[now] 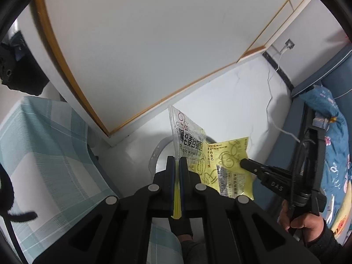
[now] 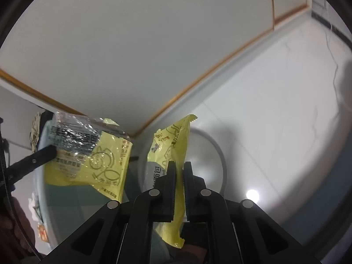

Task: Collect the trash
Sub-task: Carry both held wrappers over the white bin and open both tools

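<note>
With both tongs, left and right, each clenched on 1 yellow wrapper, I centre them over the white bin before releasing.

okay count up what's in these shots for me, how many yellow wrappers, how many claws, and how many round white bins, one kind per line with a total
Yellow wrappers: 2, one in the left claw, one in the right claw
Claws: 2, each shut on its wrapper
Round white bins: 1, below the wrappers
Total: 5
</note>
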### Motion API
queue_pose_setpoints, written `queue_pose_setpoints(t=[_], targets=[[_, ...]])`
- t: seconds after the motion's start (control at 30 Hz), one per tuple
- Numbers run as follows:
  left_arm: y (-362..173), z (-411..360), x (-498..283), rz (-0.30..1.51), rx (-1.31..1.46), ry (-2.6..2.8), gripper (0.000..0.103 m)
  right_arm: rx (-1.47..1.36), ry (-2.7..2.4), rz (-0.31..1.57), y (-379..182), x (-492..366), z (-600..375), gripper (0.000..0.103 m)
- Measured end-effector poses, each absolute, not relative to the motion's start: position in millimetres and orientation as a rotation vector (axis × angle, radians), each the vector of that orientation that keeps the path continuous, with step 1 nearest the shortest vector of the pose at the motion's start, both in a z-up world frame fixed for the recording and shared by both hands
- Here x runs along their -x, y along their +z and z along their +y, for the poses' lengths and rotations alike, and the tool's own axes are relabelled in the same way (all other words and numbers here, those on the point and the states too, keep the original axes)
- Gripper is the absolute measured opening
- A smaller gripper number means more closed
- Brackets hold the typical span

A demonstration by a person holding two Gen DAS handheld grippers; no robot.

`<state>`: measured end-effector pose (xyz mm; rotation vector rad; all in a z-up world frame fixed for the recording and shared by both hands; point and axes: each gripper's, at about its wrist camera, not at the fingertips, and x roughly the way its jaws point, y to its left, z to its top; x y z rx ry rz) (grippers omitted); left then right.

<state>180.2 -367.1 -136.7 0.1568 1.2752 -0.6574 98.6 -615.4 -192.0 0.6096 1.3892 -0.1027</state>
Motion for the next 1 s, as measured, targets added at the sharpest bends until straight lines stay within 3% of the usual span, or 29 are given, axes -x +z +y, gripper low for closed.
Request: queue_pose_setpoints(t=[0.3,0.7,0.77,1.0], targets=[[-150.5,-380.2,-186.8,1.324,-0.203,-0.642,0.0,-0.682,-0.106,1.464,-231.9,-100.3,-615.7,0.012],[-173.7,-404.8,-182.7,1.384,-0.283,-0.662,0.0,-0.676,-0.148,1.423,-201.9,-104.8,-627.8,0.046],[-179.2,-408.4,-181.7,1.4,-0.296,-0.662,0.0,-0.666,-0.168,1.41,-194.7,-100.8,-632.6,0.056],[-199.1,-417.8,-184.4,1.481,-0.285,-0.648,0.001,-0.682,-0.201,1.349,-175.8,-93.8,-649.7,0.066]])
